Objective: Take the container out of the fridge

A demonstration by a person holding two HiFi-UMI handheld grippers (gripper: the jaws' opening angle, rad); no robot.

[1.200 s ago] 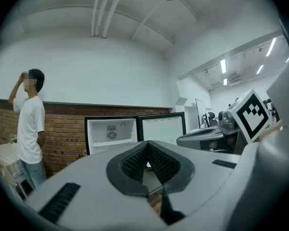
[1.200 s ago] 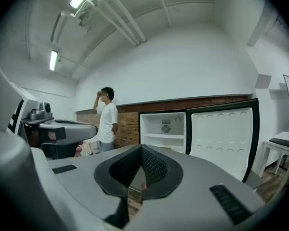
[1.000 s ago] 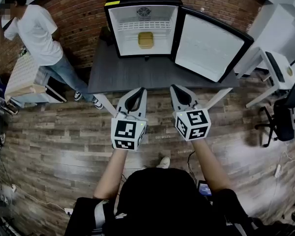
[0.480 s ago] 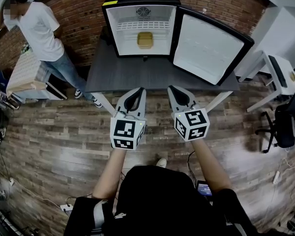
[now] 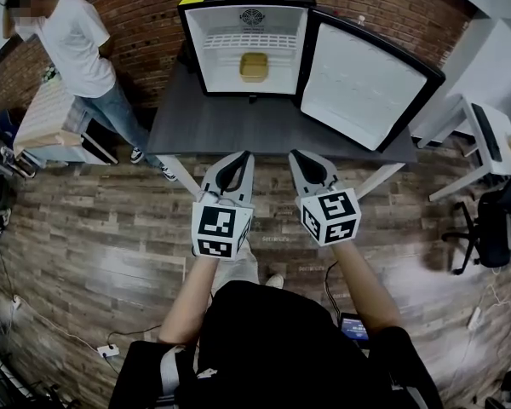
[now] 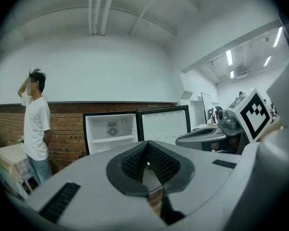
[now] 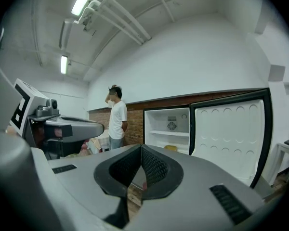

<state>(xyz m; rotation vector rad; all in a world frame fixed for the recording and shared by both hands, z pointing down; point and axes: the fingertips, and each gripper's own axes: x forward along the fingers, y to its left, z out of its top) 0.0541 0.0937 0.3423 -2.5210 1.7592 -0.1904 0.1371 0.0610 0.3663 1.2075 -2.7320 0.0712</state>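
A yellow container [image 5: 254,66] sits on the floor of the small black fridge [image 5: 196,49], whose door [image 5: 362,83] stands swung open to the right. The fridge rests on a dark table [image 5: 264,130]. My left gripper [image 5: 243,155] and right gripper [image 5: 296,153] hover side by side over the table's near edge, well short of the fridge, both shut and empty. In the right gripper view the container [image 7: 170,148] shows just above the shut right gripper [image 7: 141,147]. The left gripper [image 6: 147,143] blocks the fridge's lower part in the left gripper view.
A person in a white shirt [image 5: 68,41] stands left of the table by the brick wall. A light wooden table [image 5: 43,126] is at the far left. A white desk [image 5: 485,126] and a black office chair [image 5: 494,216] stand at the right. Wood floor lies below.
The view has crept slightly toward the fridge. Both grippers keep their pose and stay shut. The person at left has shifted a little.
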